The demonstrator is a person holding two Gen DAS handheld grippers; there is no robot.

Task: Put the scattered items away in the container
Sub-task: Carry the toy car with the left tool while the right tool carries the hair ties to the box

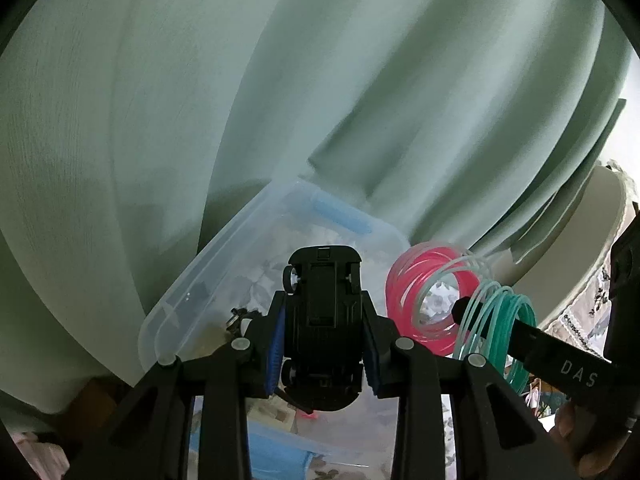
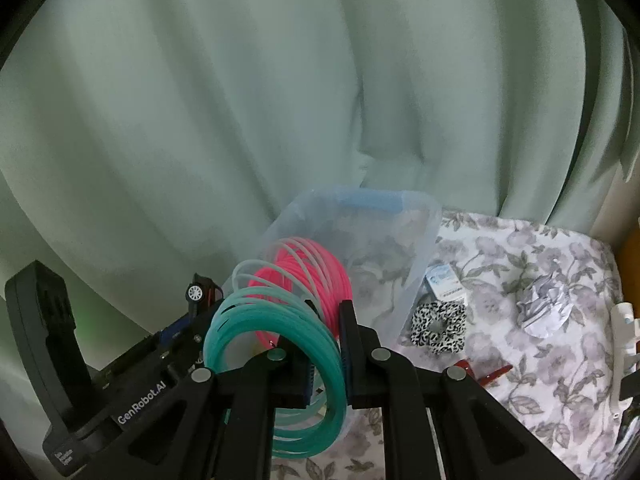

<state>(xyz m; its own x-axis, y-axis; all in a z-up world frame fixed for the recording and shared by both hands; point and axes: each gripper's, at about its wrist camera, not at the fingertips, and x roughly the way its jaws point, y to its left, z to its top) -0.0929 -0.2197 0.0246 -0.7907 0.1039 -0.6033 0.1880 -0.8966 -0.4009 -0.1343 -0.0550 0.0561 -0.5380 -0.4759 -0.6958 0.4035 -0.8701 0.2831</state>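
a: container (image 2: 416,240), a clear plastic storage box with a blue clip handle, sits on the flowered bedsheet (image 2: 520,264) against a pale green curtain (image 2: 240,100), just ahead of both tongs.

b: what do the tongs hold?

a: left gripper (image 1: 322,344) is clamped partway on a black toy car (image 1: 322,320), gripped by its sides with the underside facing the camera. right gripper (image 2: 326,356) is pinched almost closed on a soft coil of thin rings, teal at the near end and pink at the far end (image 2: 280,320).

b: where are they, relative to the box?

a: both hang at the box's near edge; the pink loops overlap its opening.

b: and beyond that?

a: a black and white spotted scrunchie (image 2: 438,326), a small white packet (image 2: 442,282), a crumpled paper ball (image 2: 540,312) and a red clip (image 2: 488,374) lie on the sheet beside the box.

b: what could go wrong?

a: likely the loose loops snag the rim or the left tongs, since the two stand close, so the coil drapes outside. the car could bounce off the rim.
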